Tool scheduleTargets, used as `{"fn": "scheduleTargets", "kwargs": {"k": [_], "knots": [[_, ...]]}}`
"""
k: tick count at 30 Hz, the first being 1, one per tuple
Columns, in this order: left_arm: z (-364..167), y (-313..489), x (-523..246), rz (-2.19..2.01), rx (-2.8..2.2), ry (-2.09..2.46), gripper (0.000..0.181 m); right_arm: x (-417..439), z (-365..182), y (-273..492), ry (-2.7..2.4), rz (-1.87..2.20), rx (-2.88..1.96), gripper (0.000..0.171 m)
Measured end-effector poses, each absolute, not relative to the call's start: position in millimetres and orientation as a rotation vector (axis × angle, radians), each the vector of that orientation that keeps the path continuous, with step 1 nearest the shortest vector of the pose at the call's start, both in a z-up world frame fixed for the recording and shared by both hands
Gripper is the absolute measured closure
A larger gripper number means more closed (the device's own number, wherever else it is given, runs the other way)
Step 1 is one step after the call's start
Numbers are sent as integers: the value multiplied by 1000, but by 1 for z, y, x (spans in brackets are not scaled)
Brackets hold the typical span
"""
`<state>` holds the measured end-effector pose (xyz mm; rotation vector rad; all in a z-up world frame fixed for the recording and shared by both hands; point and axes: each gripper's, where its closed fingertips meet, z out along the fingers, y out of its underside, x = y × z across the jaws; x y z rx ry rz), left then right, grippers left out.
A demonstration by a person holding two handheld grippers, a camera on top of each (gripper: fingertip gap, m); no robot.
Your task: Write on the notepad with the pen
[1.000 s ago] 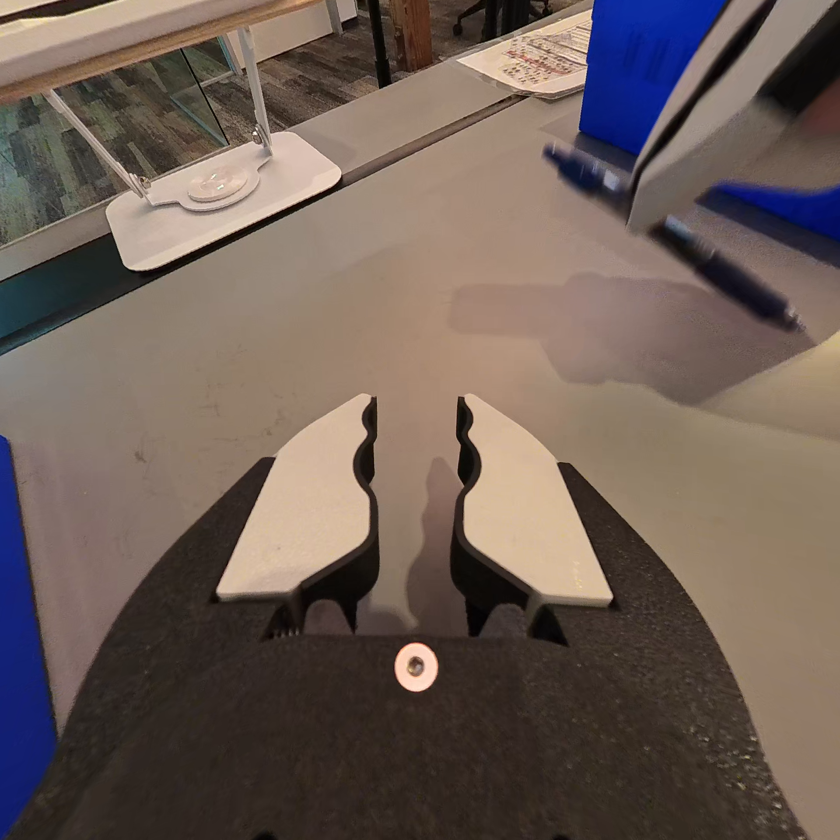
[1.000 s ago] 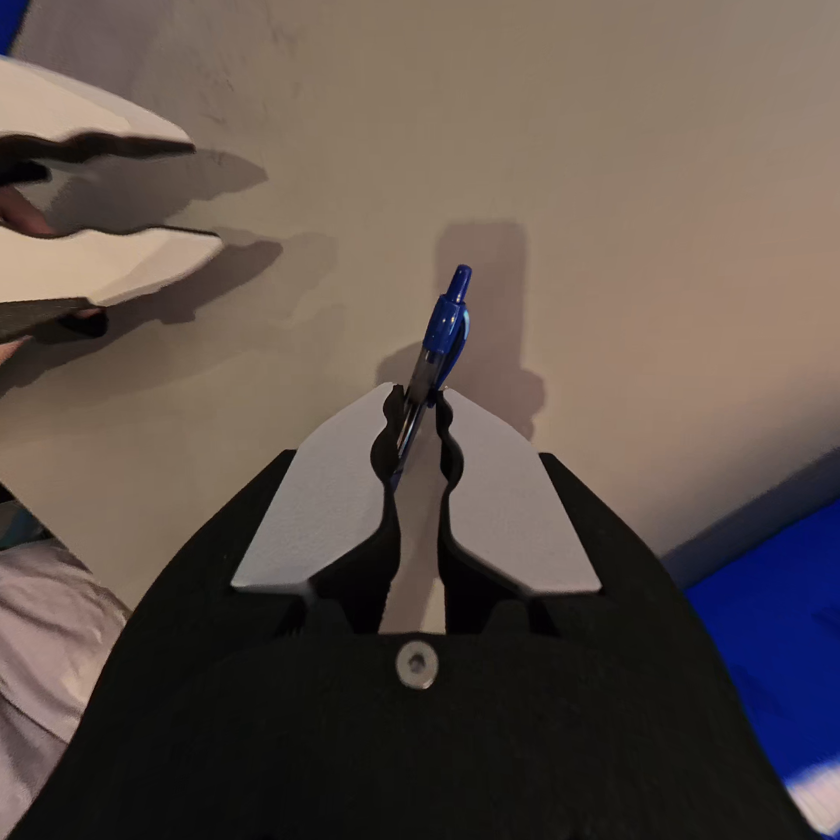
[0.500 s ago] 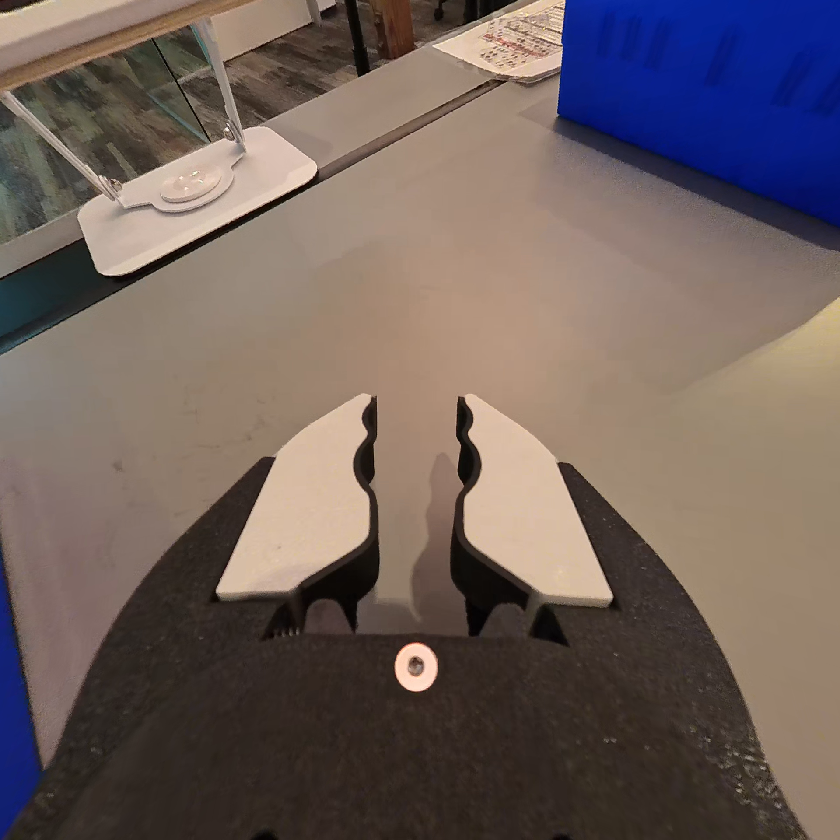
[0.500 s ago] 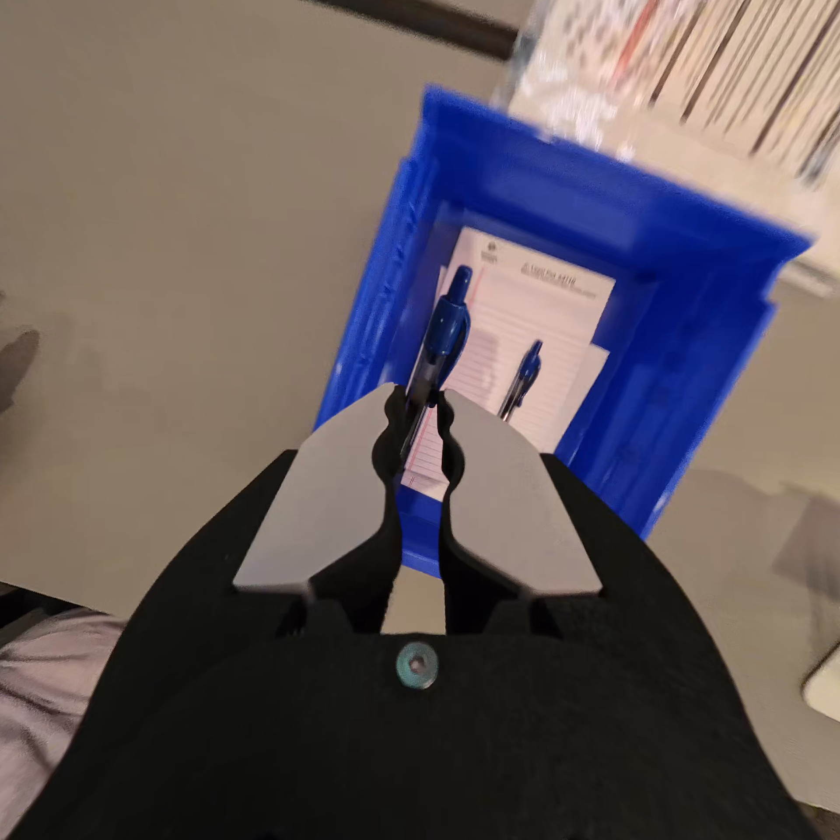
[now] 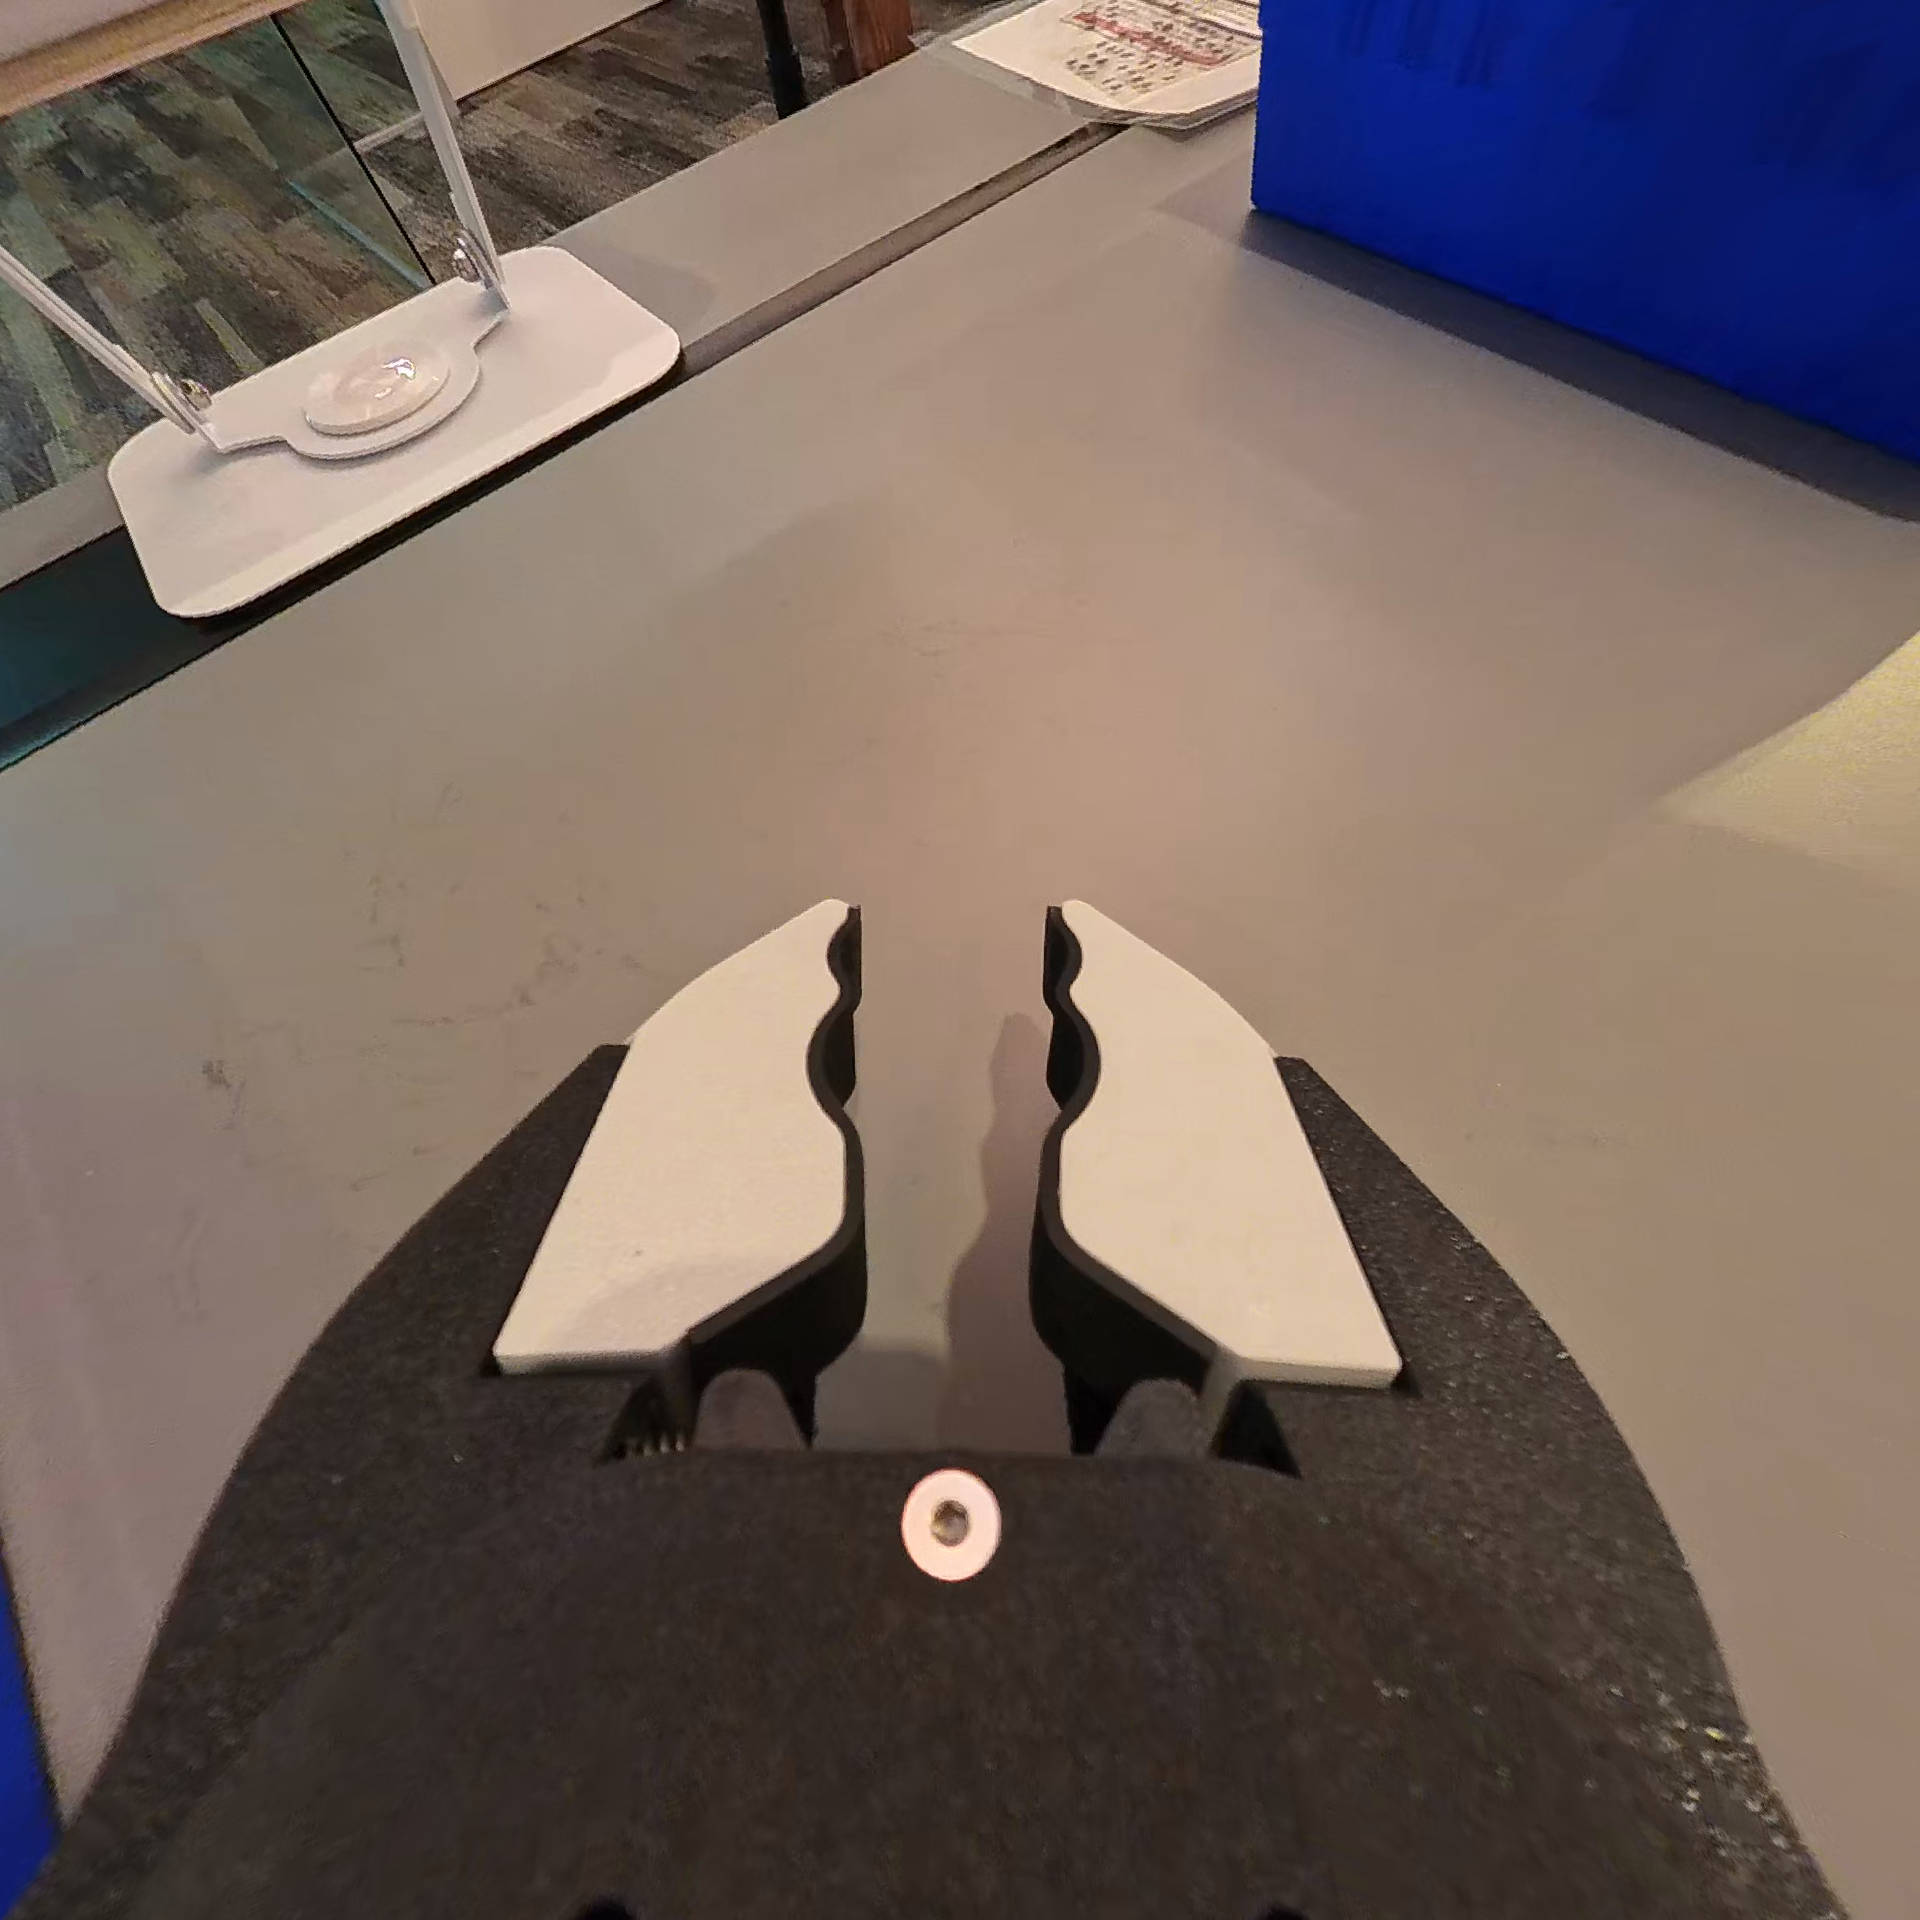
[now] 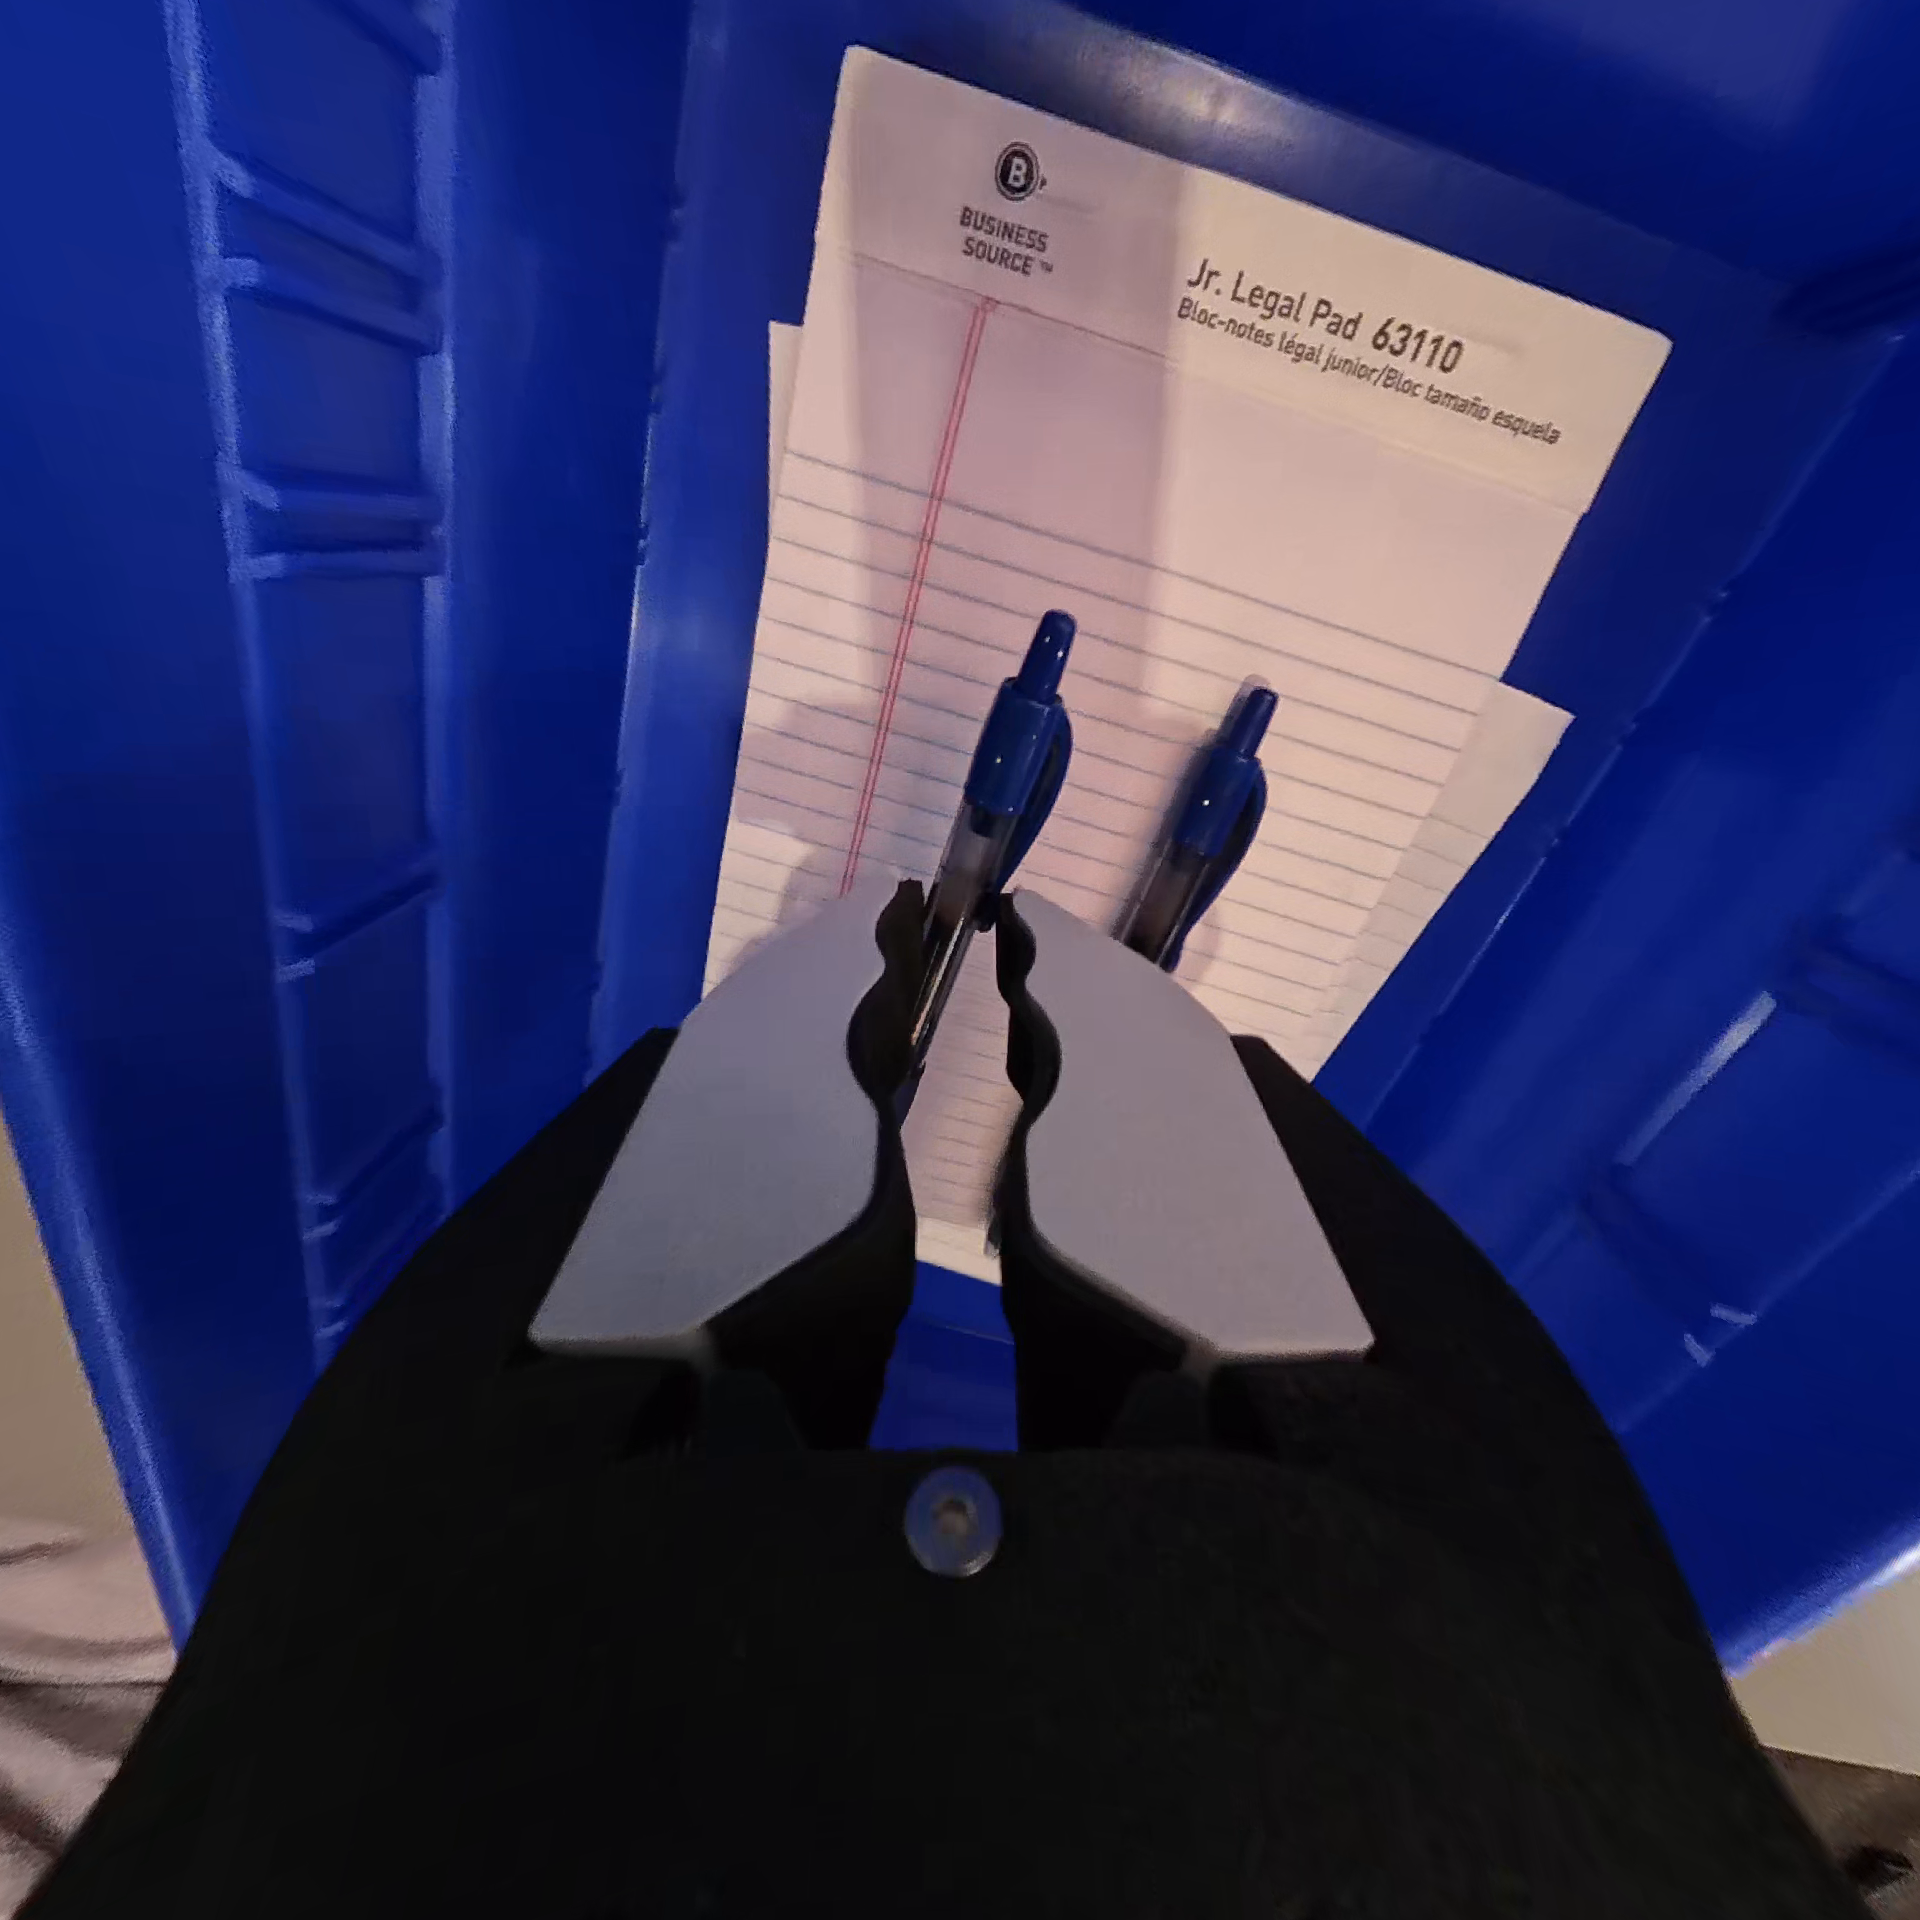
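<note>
Between the right fingers: the right gripper [image 6: 954, 902] is squeezed onto a blue pen [image 6: 995, 790], whose top end sticks out ahead.
Left fingers: the left gripper [image 5: 951, 912] is part way open and holds nothing, above the grey table [image 5: 1039, 582].
What changed: a second ago the pen was over bare table near the left gripper; now it is down inside the blue bin [image 6: 312, 520].
Notepad: the notepad [image 6: 1195, 582] lies on the bin floor, right under the pen.
Second pen: another pen [image 6: 1210, 821] lies on the paper.
What it means: the pen has reached the paper, so writing can likely start soon.
Watch out: the writing tip is hidden, so I cannot tell if it touches.
</note>
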<state>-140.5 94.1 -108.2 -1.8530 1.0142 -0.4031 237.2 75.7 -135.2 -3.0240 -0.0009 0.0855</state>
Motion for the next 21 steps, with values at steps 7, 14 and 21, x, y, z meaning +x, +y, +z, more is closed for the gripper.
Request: {"fn": "scheduleTargets", "kwargs": {"k": [7,14,21], "knots": [[-108,94,-141,-405,-1856,1014,148,243,-147,74,-25,17,-3064,158],[-109,95,-141,-402,-1857,1017,148,242,-152,75,-28,40,-3055,158],[-108,94,-140,-405,-1853,1015,148,243,-153,76,-9,67,-3021,158]]}}
